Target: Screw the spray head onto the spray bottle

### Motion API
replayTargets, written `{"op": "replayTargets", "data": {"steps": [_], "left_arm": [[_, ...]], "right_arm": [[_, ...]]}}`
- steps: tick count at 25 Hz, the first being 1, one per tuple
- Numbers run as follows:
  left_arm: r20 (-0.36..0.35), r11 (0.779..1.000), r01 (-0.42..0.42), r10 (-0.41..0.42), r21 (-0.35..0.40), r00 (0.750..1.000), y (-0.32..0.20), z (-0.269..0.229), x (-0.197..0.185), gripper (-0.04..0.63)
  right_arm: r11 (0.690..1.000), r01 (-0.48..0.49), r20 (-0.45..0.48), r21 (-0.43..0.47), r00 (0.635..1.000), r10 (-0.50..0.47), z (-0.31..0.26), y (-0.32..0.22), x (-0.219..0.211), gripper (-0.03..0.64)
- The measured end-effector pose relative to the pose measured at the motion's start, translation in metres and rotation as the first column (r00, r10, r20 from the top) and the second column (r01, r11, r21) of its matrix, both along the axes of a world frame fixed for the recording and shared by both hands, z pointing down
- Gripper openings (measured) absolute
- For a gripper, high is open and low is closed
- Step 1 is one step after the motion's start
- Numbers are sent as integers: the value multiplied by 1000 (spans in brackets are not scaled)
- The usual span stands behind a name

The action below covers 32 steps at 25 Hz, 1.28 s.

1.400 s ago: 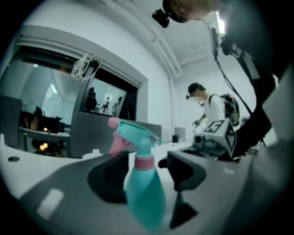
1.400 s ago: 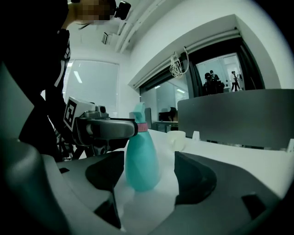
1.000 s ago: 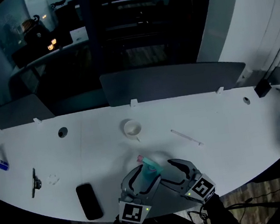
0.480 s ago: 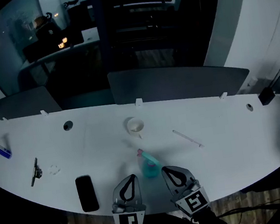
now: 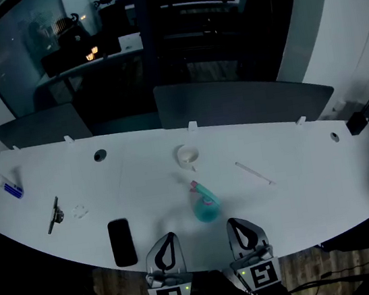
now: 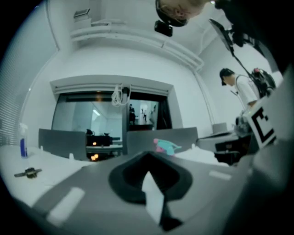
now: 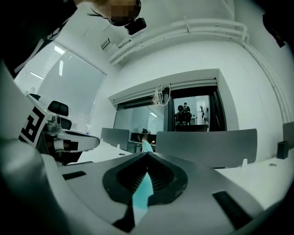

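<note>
We are holding both grippers low at the near edge of the white table (image 5: 312,180), side by side and pointing level across it. The left gripper (image 5: 169,236) is keeping its jaws pressed together with nothing between them, and its own view is showing the two grey jaw halves of the left gripper (image 6: 147,154) meeting at the tip. The right gripper (image 5: 235,221) is doing the same; in its view the jaws of the right gripper (image 7: 148,154) are lying closed and empty, with only a thin slit between them letting a teal sliver show through. The spray bottle (image 5: 206,207) is standing upright on the table just beyond the two grippers, between their lines and apart from both. The pink and teal spray head (image 5: 196,189) is sitting on top of it, though we cannot tell how tightly it is seated. In the left gripper view the spray head (image 6: 164,147) is peeking over the closed jaws, and in the right gripper view the spray bottle (image 7: 145,146) is showing as a narrow teal strip past the tip. We are also seeing a black phone (image 5: 121,242) lying flat to the left of the left gripper, a small white cup (image 5: 187,155) farther back, and a thin white stick (image 5: 255,173) lying to the right of the bottle.
</note>
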<state>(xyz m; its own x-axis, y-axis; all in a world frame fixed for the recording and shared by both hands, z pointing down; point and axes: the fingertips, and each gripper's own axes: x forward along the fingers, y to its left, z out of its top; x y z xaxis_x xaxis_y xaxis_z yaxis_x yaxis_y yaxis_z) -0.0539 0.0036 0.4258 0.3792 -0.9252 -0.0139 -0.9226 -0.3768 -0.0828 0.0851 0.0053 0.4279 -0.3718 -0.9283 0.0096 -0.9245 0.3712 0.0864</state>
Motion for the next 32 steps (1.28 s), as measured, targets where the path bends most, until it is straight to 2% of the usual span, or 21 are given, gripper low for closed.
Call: {"op": "replayTargets", "data": {"steps": [5,9,12,16,19,25,32], "left_arm": [[20,1000,-27,27,1,999,38,3,-25,3],[-4,998,-58,58,1,998,75,-2,-46,3],[9,995,-96,95,11,995,100,-5,-58,2],[-36,994,-103,104,23,994,129,-15,-72,2],[-4,993,-106,106,54,994,148,-22,-78,2],[-11,993,-74,75,87,997,171,-32,-85,2],[9,989,-91,91,120,996,196,-46,-69,2]], "right_arm": [[998,-61,-9,19,998,61,-3,39,-16,6],[991,-124,-26,42,992,125,-5,83,-32,6],[985,-162,-27,63,986,164,-9,116,-46,6],[978,-198,-26,62,979,200,-16,156,-55,6],[973,-222,-13,57,975,223,-21,177,-55,6],[977,-209,14,50,978,208,-28,200,-55,6],[982,-168,6,89,986,168,-43,222,-61,6]]}}
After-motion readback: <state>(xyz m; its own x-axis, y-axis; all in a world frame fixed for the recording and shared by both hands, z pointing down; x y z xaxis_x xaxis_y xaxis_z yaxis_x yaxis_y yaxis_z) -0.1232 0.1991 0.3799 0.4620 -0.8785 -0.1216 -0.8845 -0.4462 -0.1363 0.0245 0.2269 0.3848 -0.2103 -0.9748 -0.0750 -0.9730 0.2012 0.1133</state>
